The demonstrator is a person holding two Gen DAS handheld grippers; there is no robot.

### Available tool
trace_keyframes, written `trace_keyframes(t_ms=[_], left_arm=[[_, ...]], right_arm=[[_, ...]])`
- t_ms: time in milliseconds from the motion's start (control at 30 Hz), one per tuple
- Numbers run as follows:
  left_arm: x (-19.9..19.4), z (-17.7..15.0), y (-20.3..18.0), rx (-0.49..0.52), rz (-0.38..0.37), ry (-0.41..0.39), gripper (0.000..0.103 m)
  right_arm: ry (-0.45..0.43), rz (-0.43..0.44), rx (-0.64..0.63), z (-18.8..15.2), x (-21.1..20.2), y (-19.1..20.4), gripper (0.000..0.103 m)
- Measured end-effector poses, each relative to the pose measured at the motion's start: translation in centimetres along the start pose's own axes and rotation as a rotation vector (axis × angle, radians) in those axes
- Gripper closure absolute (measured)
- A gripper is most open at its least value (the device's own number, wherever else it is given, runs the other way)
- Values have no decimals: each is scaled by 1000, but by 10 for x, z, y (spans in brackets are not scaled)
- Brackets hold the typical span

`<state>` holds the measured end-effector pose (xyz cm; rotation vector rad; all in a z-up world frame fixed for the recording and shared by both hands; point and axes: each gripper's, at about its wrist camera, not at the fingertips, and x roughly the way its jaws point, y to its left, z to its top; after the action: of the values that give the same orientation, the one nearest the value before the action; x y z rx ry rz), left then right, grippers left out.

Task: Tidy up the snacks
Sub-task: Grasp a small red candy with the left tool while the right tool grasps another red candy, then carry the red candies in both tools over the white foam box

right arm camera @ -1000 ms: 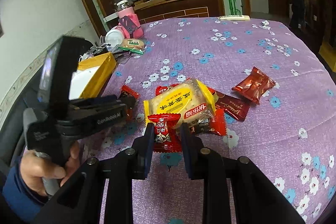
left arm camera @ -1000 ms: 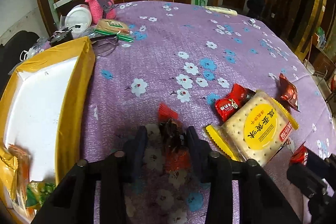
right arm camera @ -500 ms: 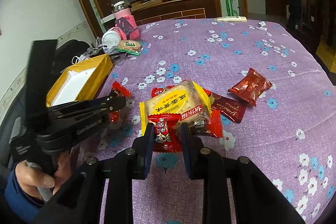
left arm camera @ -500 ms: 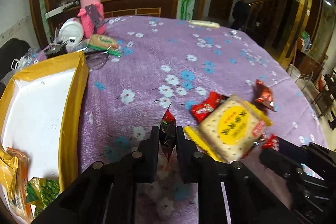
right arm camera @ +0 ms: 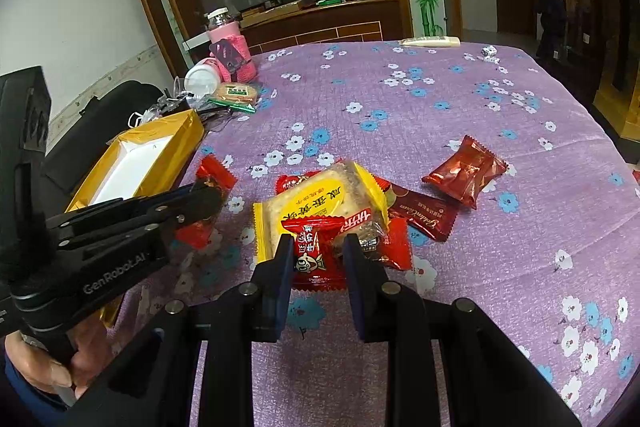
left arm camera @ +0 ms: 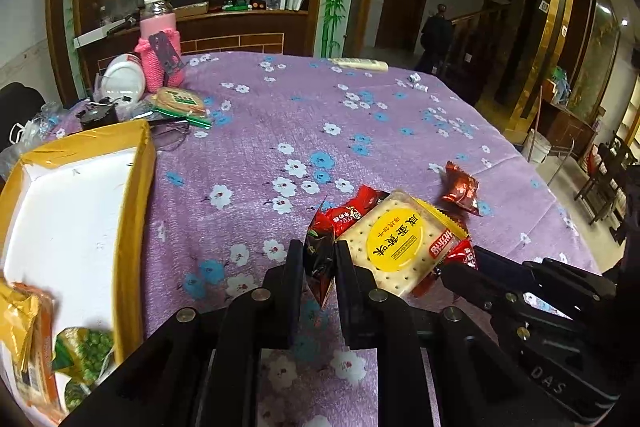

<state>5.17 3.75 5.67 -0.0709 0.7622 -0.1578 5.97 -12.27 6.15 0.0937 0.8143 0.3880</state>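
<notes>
A: Step in hand?

B: Carrying. Left hand-held gripper [left arm camera: 319,259] clamped on a dark red snack packet [left arm camera: 319,255], lifted clear of the purple flowered bench [left arm camera: 256,131]. Right hand-held gripper [right arm camera: 316,254] clamped on a red candy packet [right arm camera: 314,251], lying at the near edge of the snack pile.

A: Next move?

B: Probably swing left, over the yellow wall of the box [left arm camera: 134,211], then release inside, beside the green pea packet [left arm camera: 82,349] already there. Likely the same route for the right one afterwards.

A: Anything in the way?

B: Cracker pack [left arm camera: 394,247] just beside the left jaws, right gripper close too. Brown-red packet [right arm camera: 464,171] lying apart. Pink-sleeved jar [left arm camera: 160,43], white lid [left arm camera: 122,79] and biscuit pack [left arm camera: 180,101] beyond the box; no trouble there.
</notes>
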Motion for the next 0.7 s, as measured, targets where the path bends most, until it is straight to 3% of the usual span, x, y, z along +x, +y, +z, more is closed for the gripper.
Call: trace_keyframes(t_ms=[500, 700], left_arm=[[-47, -21, 26, -54, 12, -51, 89], [-66, -24, 52, -101, 26, -85, 89]], right_arm=[[-27, -8, -5, -1, -4, 5, 80], [-22, 31, -9, 0, -9, 25, 79]])
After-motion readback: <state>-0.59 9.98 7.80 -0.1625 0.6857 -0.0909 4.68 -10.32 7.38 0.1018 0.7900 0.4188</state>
